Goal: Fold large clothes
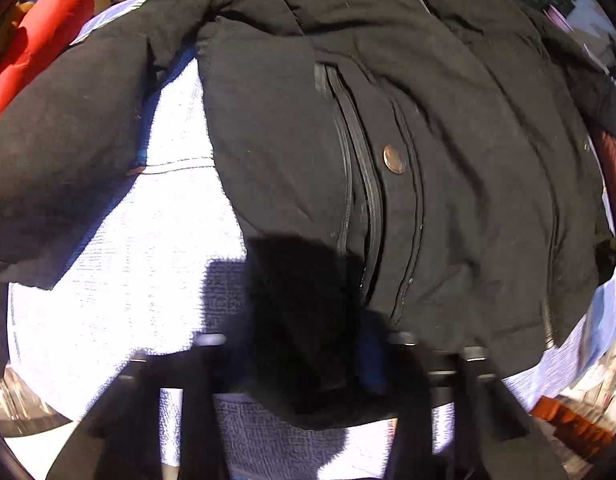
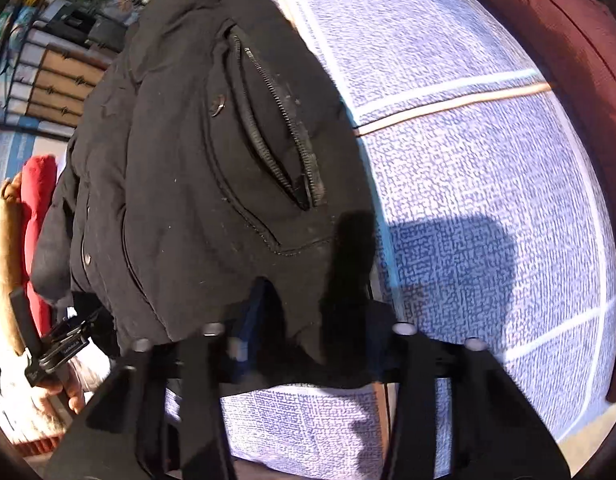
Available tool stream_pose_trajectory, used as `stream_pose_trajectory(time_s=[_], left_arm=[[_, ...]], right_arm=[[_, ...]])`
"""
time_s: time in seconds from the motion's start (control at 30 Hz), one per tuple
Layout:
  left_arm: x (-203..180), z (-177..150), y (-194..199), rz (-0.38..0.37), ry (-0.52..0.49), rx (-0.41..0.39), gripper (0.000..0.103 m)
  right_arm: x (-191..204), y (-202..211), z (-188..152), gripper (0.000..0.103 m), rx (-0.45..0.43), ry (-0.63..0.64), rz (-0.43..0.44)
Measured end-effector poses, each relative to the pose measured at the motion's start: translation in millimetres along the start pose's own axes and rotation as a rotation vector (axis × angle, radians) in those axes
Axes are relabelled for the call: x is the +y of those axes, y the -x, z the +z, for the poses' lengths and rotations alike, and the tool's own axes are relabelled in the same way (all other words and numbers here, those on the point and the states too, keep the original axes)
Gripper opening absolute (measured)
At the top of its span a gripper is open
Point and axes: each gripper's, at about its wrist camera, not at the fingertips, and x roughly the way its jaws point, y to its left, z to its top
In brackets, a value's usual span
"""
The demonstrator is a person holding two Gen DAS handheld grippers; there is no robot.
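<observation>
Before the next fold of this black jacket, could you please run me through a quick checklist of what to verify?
1. Left claw on the jacket hem: ok, black fabric sits between its fingers.
2. Right claw on the hem: ok, fabric is bunched between its fingers.
3. Black jacket lying on the white-and-blue blanket: ok.
4. Sleeve tucked in: not ok, it is spread out to the side.
5. Front zipper closed: not ok, its two sides gape apart.
6. Room on the blanket beside the jacket: ok, a bare stretch shows.
</observation>
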Motion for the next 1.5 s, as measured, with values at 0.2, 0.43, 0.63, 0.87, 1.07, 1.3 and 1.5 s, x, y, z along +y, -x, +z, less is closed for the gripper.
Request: stream_pose_trajectory(time_s=[0.2,0.43,0.63,0.87,1.07,1.3,1.5], left_arm=[[25,-13,81,-0.215,0.107,-0.058,0.019],[47,-89,93,-0.245,0.131,0.012,0.020],[62,-128,50,-0.203,0.262,0.090,0.038],[76,-117,109,0.003,0.230,-0.032,0.073],[54,-81,158,0.041,0.087,-0.168,0.076],[-56,-51,116,0.001,-0.170,-0.156,0.076],[-41,-60,38,0.085,-0.194,-0.004,0.083]], right_arm=[[11,69,-8,0.010,-0.071,0.033,0.084],[22,148,-43,0.010,-0.015,0.289,-0.031],[-2,50,-103,0.014,0.193,0.350,-0.195],[-28,67,-80,0.045,0.176,0.237,-0.207],[-17,122,-46,0.053,-0.007,0.256,-0.212],[88,68,-47,0.055,0.023,0.485,-0.196],[129,-16,-64,0.064,0.121,0.590,-0.375]])
